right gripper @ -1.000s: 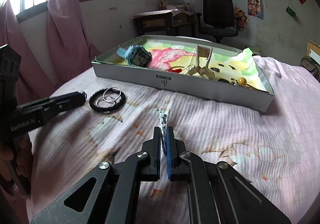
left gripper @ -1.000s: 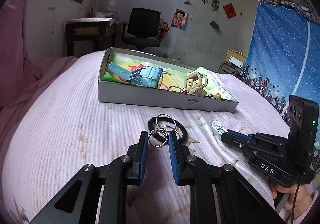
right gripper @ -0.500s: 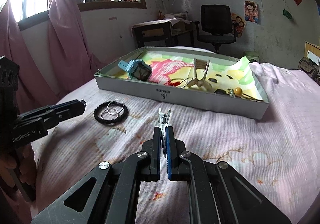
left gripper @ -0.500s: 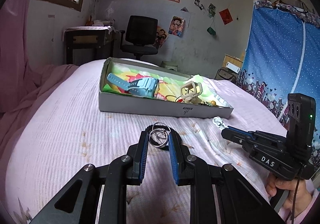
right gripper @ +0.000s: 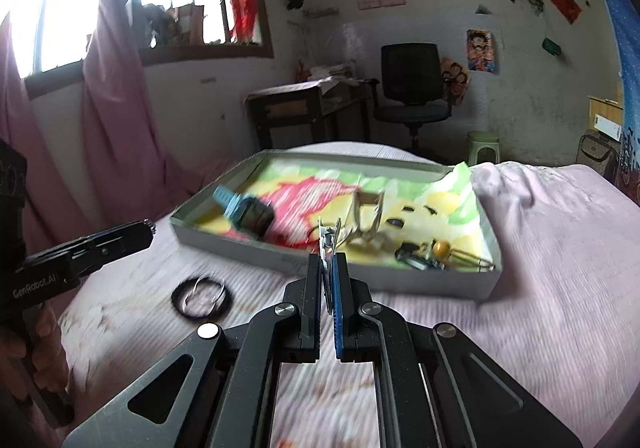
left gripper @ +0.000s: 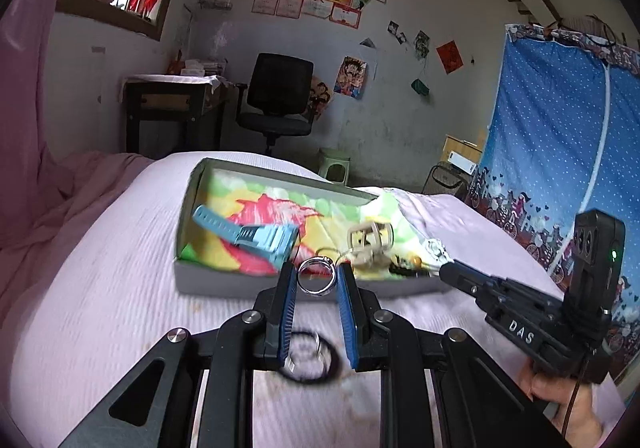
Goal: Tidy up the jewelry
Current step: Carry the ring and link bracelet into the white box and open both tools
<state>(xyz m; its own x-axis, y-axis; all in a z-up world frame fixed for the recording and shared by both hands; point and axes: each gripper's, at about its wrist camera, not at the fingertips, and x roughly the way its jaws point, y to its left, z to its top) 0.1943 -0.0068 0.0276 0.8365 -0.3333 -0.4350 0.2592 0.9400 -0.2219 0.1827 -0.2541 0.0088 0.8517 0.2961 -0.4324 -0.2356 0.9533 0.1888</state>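
My left gripper (left gripper: 317, 268) is shut on a silver ring (left gripper: 318, 282), held clear of the bed in front of the box. Beneath it a black hair tie (left gripper: 310, 362) lies on the pink bedspread with another silver ring inside it; the right wrist view shows the hair tie (right gripper: 202, 298) too. My right gripper (right gripper: 328, 260) is shut on a small silver clip (right gripper: 329, 234) that sticks up past its tips. The shallow grey box (right gripper: 440, 284) holds a blue watch (left gripper: 260, 238), a beige claw clip (left gripper: 370, 244) and small trinkets.
The left gripper (right gripper: 146, 228) reaches in from the left edge of the right wrist view, and the right gripper (left gripper: 446, 268) from the right of the left wrist view. A desk and black office chair (left gripper: 278, 100) stand beyond the bed. A blue curtain (left gripper: 560, 152) hangs at the right.
Both grippers have risen off the bed toward the box. The left one lifted a silver ring away from the hair tie, which stays on the bedspread. The right one keeps its clip.
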